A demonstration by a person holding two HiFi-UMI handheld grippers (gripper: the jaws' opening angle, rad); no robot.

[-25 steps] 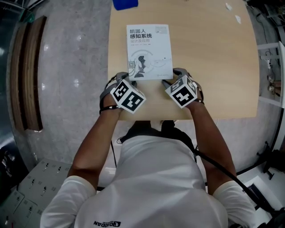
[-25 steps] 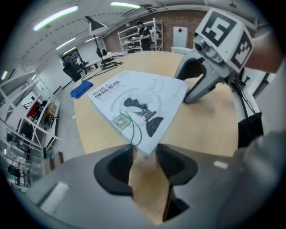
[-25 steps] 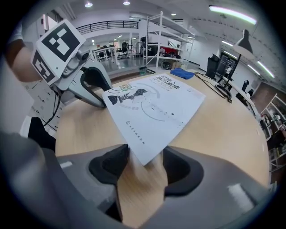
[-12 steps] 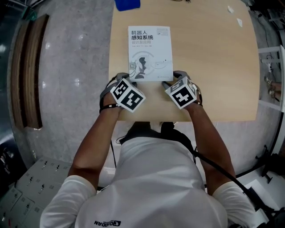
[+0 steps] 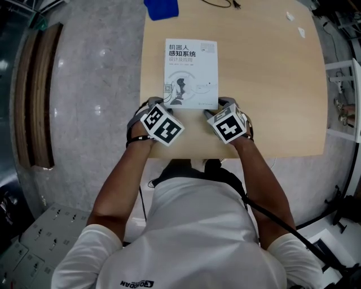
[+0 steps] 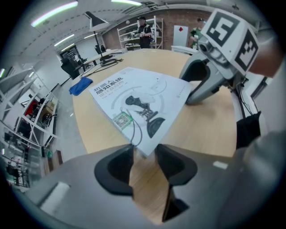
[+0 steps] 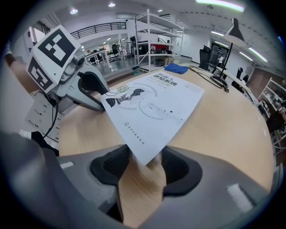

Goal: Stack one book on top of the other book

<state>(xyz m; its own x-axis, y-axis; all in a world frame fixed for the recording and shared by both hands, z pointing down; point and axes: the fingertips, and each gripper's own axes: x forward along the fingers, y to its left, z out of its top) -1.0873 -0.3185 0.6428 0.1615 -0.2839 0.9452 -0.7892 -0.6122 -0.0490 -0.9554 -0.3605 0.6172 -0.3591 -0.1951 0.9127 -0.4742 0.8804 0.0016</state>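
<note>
A white paperback book with black Chinese lettering and a dark figure on its cover [image 5: 190,73] lies flat on a pale wooden bench [image 5: 271,84], in the upper centre of the head view, with its long sides running away from the person. Its two near corners each sit between a gripper's jaws. The left gripper [image 6: 144,151] straddles the near left corner with its jaws fairly wide, showing bare wood between them. The right gripper [image 7: 146,157] straddles the near right corner; its jaws have just been closing but are also apart, not clamped. The step looks like taking or squaring up the book by its corners. It would go best with both sides moving evenly, so the cover stays flat and does not twist. Only one book is visible; whether a second lies beneath it cannot be told. There are two grippers, and one blue cloth [image 5: 161,8] at the top edge.
</note>
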